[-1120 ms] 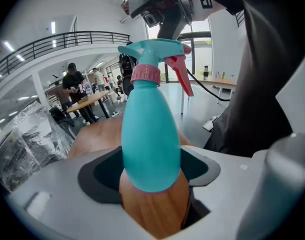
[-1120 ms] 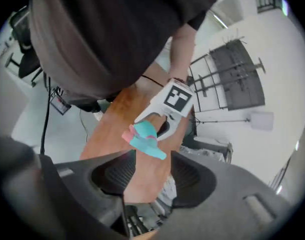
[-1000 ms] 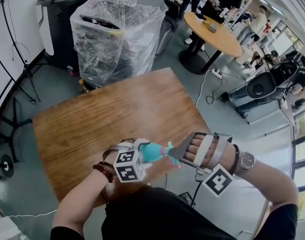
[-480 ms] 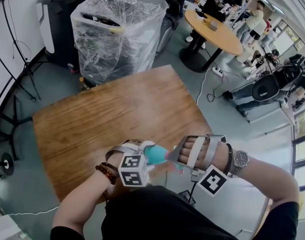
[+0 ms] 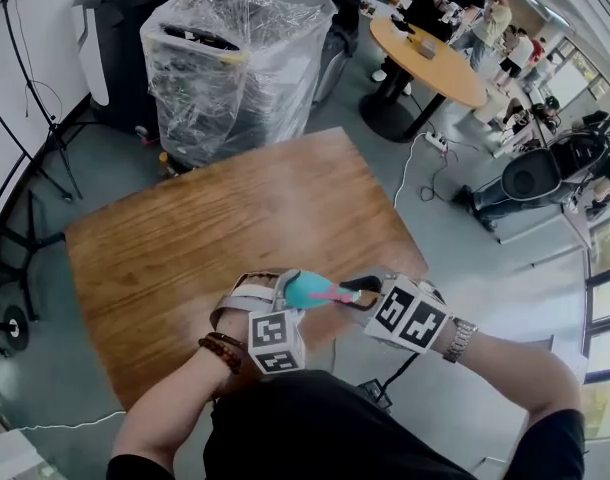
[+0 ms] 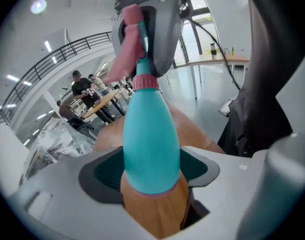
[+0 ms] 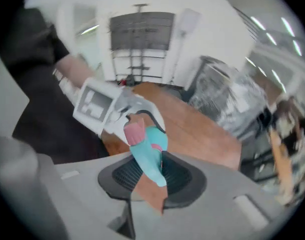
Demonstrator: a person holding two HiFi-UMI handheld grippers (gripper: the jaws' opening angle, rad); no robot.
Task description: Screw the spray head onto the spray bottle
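Note:
Above the near edge of the wooden table I hold a teal spray bottle tilted on its side. My left gripper is shut on its body; in the left gripper view the bottle rises from between the pads to a pink collar. The pink and teal spray head sits on the neck, with my right gripper around it. That gripper's jaws have just been closing, and in the right gripper view the spray head lies between the pads, gripped.
A plastic-wrapped machine and a black unit stand beyond the table's far side. At the upper right are a round table with people by it, a seated person, and cables on the floor.
My right gripper has rolled over, so its marker cube now faces up, and it has dropped slightly. Its jaws have closed on the spray head. The left gripper has barely shifted.

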